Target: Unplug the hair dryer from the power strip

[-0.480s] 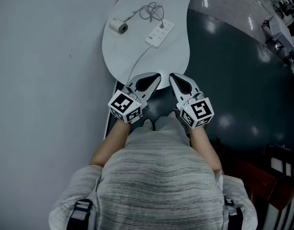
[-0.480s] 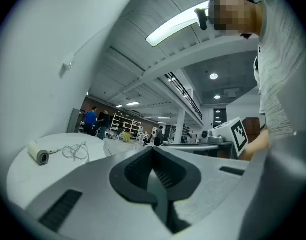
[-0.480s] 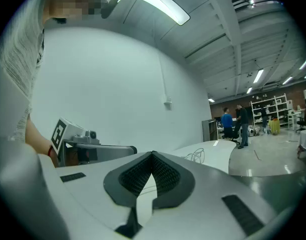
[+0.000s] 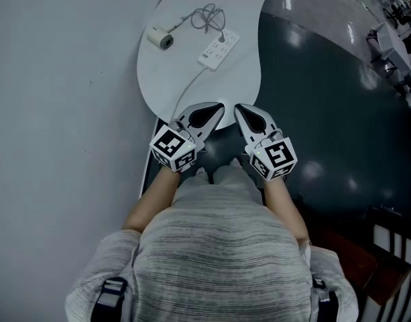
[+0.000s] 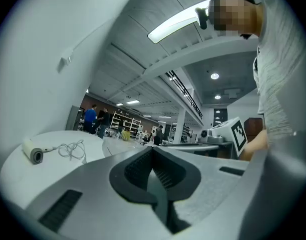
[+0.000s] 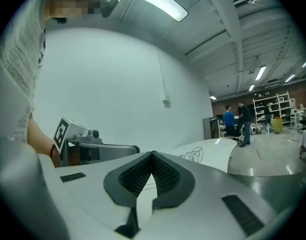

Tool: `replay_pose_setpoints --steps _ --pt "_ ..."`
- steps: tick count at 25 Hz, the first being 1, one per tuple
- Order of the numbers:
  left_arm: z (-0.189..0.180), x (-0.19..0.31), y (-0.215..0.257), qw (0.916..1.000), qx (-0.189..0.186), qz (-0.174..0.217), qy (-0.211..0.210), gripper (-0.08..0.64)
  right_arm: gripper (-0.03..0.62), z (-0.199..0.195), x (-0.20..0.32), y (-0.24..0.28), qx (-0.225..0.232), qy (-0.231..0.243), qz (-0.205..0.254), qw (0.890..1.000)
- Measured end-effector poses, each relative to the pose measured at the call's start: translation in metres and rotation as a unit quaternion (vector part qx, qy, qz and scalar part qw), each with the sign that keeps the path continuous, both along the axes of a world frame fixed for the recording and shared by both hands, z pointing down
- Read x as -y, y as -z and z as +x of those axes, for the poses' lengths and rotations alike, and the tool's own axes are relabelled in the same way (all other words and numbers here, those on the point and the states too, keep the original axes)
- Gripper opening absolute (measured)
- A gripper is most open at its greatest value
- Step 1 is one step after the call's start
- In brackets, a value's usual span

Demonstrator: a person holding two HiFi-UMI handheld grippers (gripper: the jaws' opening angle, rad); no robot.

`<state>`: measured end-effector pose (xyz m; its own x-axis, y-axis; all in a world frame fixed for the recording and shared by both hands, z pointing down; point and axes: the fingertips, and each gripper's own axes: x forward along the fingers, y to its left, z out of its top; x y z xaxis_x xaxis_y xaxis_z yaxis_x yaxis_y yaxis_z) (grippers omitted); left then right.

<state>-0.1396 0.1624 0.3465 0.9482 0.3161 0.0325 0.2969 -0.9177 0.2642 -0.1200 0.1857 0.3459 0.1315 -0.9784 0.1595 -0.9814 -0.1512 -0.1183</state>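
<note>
A small white hair dryer (image 4: 160, 37) lies at the far left of the round white table (image 4: 171, 79). Its cord is coiled (image 4: 208, 15) beyond it and plugs into a white power strip (image 4: 218, 49). My left gripper (image 4: 217, 107) and right gripper (image 4: 239, 109) hang side by side at the table's near edge, well short of the strip. Both are shut and hold nothing. The left gripper view shows its shut gripper (image 5: 153, 150), with the dryer (image 5: 33, 154) and the coil (image 5: 73, 149) far off to the left. In the right gripper view the gripper (image 6: 153, 155) is shut, with the coil (image 6: 195, 155) beyond.
The strip's own cable (image 4: 192, 86) runs to the table's near edge. A pale wall (image 4: 57, 113) stands to the left and dark glossy floor (image 4: 326, 113) lies to the right. People (image 6: 235, 119) and shelves (image 6: 272, 109) are far away.
In the head view the table with the dryer and the strip has shifted slightly up and left. Both grippers stay shut, side by side.
</note>
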Motion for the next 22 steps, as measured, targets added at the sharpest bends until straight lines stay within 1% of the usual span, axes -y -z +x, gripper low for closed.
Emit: replay_pose_setpoints --steps 7,15,18,22 --pt "0.04 -0.016 -0.005 0.9999 0.011 -0.003 0.011 0.006 0.025 0.033 -0.015 0.004 0.008 0.031 0.013 0.999" --pt "0.093 -0.036 -0.006 0.9996 0.015 0.006 0.024 0.006 0.028 0.086 -0.041 0.006 0.016 0.04 0.008 0.999" --pt "0.106 -0.035 -0.011 0.9992 0.017 0.005 0.035 0.006 0.028 0.101 -0.039 -0.001 0.021 0.049 0.005 0.999" --pt "0.116 -0.022 -0.02 0.9986 0.026 0.001 0.047 0.006 0.028 0.116 -0.027 -0.012 0.042 0.053 0.005 0.998"
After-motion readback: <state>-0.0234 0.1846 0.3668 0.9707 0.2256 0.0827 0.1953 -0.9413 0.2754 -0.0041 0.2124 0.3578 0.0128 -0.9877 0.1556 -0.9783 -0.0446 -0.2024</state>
